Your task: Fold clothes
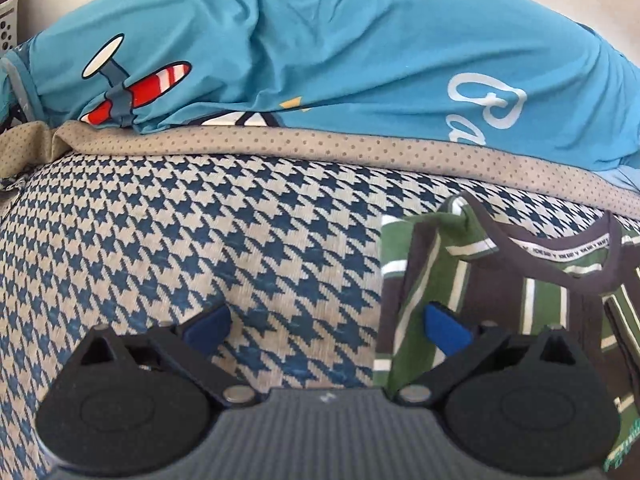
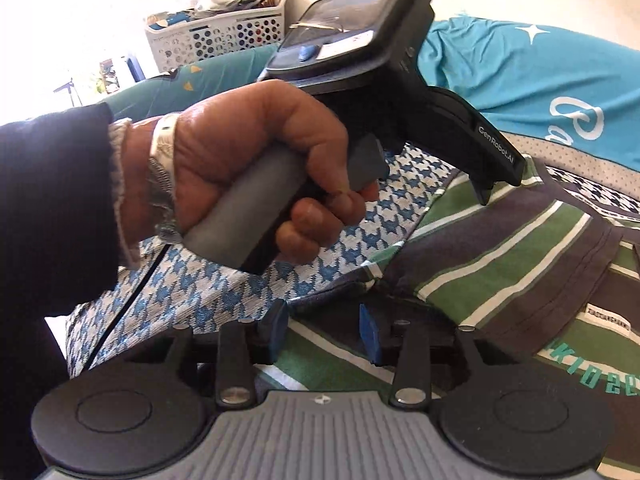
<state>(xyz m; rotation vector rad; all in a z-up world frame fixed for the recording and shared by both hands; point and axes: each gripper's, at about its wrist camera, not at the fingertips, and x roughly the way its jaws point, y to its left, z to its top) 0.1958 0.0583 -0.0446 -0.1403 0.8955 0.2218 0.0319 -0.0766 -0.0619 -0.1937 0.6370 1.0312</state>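
Observation:
A green, brown and white striped shirt [image 1: 520, 292] lies on the houndstooth cover [image 1: 200, 248], its dark collar facing up. My left gripper [image 1: 326, 328] hovers low over the cover with its blue pads wide apart. Its right pad [image 1: 444, 328] is over the shirt's left edge, and nothing sits between the pads. The right wrist view shows a hand [image 2: 256, 168] holding that left gripper [image 2: 498, 186] above the shirt [image 2: 500, 248]. My right gripper [image 2: 324, 330] is open over the shirt's near part. Fabric lies under the gap, and neither pad presses on it.
A bright blue garment [image 1: 320, 48] with a plane print lies bunched behind the shirt, over a beige dotted fabric strip [image 1: 280, 140]. A white perforated laundry basket [image 2: 224, 36] full of clothes stands further back. A dark sleeve [image 2: 52, 200] fills the left of the right wrist view.

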